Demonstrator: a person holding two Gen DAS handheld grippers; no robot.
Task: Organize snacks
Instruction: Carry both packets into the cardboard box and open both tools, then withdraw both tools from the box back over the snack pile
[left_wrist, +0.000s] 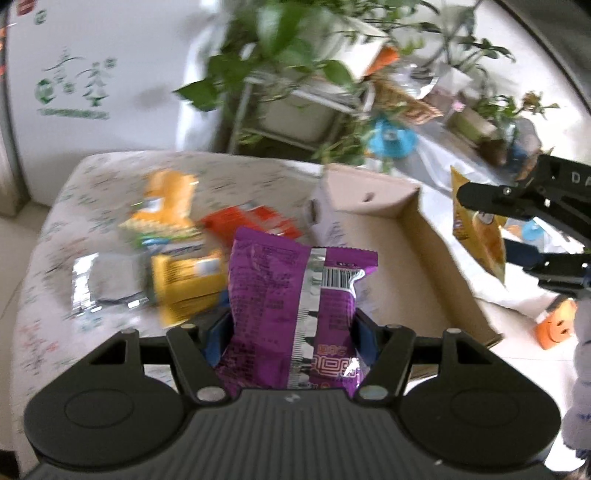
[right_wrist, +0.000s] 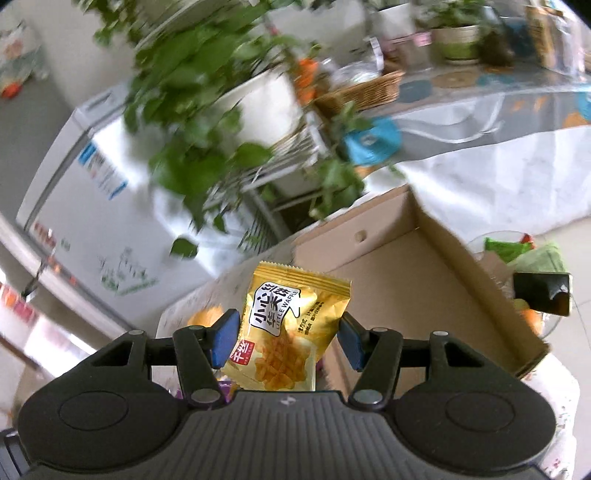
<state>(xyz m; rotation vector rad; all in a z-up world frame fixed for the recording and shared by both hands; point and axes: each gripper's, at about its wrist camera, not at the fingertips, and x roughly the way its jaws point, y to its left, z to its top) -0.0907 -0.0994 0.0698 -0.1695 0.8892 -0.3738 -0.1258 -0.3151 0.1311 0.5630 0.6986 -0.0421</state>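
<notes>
A: Your left gripper (left_wrist: 291, 325) has its jaws clamped on a purple snack packet (left_wrist: 295, 314), the blue pads (left_wrist: 364, 328) pressing its sides; the packet stands up between them, its barcode seam toward the camera.

B: And the right one?

A: Your right gripper (right_wrist: 286, 338) has its jaws around a gold waffle packet (right_wrist: 288, 332). The left pad (right_wrist: 223, 341) touches the packet's edge; the right pad (right_wrist: 351, 345) sits at the other edge, so the jaws grip it across its width, and the packet is upright with its printed front facing you.

B: What's underneath the purple packet?

A: The bench (left_wrist: 55, 258), covered in a patterned cloth. Just past your left jaws lie the other snacks: a yellow packet (left_wrist: 188, 284), a silver one (left_wrist: 99, 284) to its left, then an orange packet (left_wrist: 166, 206) and a red one (left_wrist: 255, 223) further back. They are blurred, so I can't read them.

B: And the box?

A: A shallow cardboard box (left_wrist: 436, 258) sits on the bench to the right of that pile, open at the top. In the right wrist view its bare bottom (right_wrist: 406, 288) shows behind the waffle packet. In the left wrist view your right gripper (left_wrist: 509, 221) hangs beyond the box's right wall with the waffle packet (left_wrist: 476, 236) in it.

B: Beyond that?

A: Leafy plants (right_wrist: 192, 92) on a white stand (left_wrist: 295, 107), and a white cabinet (left_wrist: 92, 92) to the left.
</notes>
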